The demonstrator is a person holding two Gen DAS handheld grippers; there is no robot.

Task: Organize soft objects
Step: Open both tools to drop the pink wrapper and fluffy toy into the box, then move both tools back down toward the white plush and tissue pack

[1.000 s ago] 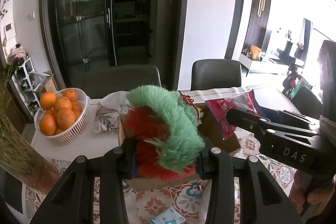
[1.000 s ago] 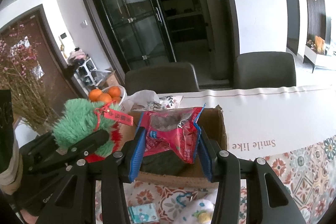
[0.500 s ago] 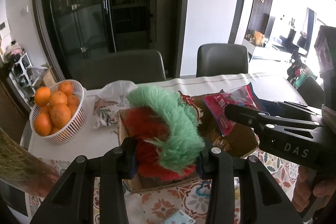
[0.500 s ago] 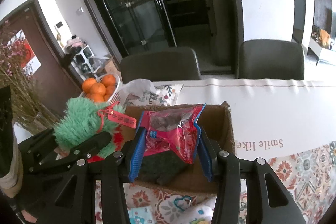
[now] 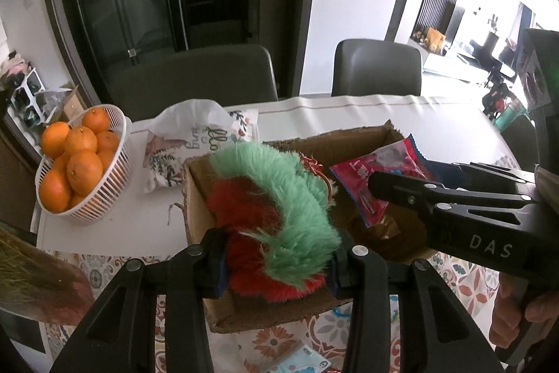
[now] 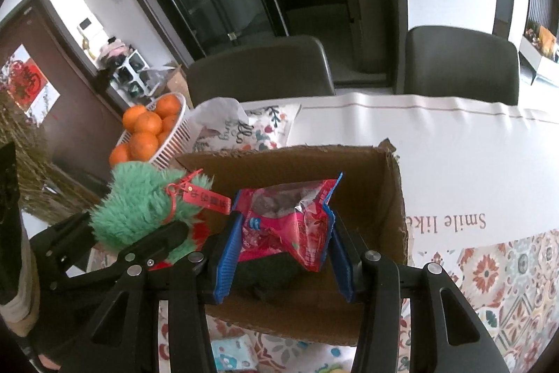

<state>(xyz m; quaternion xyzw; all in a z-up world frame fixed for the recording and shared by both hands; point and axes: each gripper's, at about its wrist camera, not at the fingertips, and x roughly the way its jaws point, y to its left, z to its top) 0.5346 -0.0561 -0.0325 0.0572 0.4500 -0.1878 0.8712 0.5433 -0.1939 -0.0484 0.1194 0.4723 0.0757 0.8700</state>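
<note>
Both tongs were seen clamped on soft loads and lowered toward the cardboard box (image 6: 391, 194) over the last second. Between the pads of the left gripper (image 5: 276, 263) a furry green-and-red plush toy (image 5: 279, 215) was squeezed; between the blue pads (image 6: 227, 254) of the right gripper (image 6: 283, 254) a crinkled red snack packet (image 6: 290, 226) was pinched, with something dark beneath it that could not be identified. Neither grip was altered in that second.

Compared with the earlier views, the box was shown larger and more from above, and more of its brown interior was exposed. The toy was held above the box's left half, its lower fur just over the near wall; the packet was held above the box's middle, beside the toy. Whether either load touched the box floor could not be told.

Left of the box a white basket of oranges (image 5: 84, 170) and a printed cloth pouch (image 5: 195, 149) were left lying on the table (image 6: 471, 163), apart from the box.

From this it was judged that carrying was nearly finished and release was next. A little more descent seemed called for before the pads were parted, so that the toy would not be caught on the near wall.
</note>
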